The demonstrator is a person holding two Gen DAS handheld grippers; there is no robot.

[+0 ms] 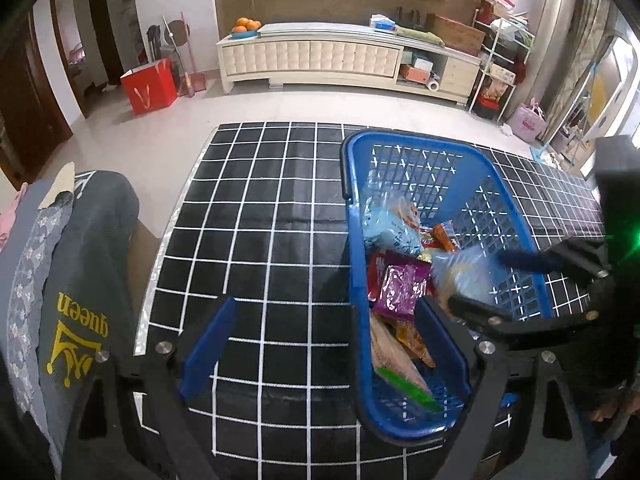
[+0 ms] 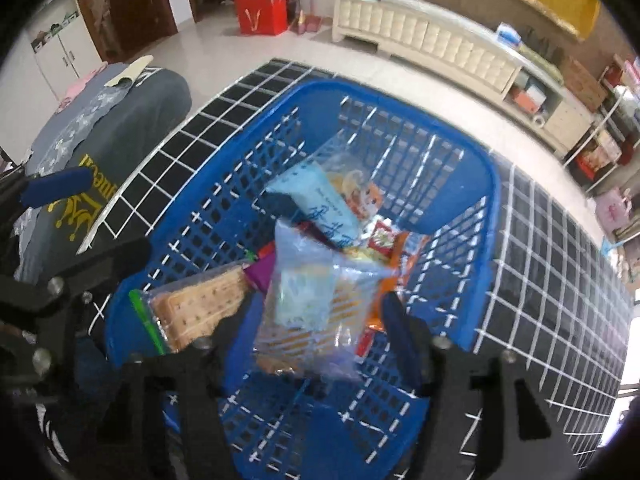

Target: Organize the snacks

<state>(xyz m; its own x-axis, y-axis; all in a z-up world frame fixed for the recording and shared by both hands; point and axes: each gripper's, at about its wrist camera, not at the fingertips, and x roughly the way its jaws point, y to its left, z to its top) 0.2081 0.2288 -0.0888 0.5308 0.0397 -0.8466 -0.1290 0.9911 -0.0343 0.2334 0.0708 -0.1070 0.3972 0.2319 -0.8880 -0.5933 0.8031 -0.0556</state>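
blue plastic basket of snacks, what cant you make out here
- Clear cracker packet between the right gripper fingers: motion-blurred in the right wrist view, so its print and whether it is gripped are unreadable.
- Snacks lower in the blue plastic basket: covered by upper packets.
- Left gripper: open, holding nothing.

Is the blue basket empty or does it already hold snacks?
Holding snacks. The blue basket contains several packets, including a cracker pack and a light blue packet, piled on its floor.

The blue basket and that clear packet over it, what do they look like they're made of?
Blue basket: likely molded plastic, uniform colour, perforated lattice walls, slight sheen.
Clear packet: apparently thin glossy plastic film; biscuits show through it, and it looks crinkled, though motion blur hides detail.
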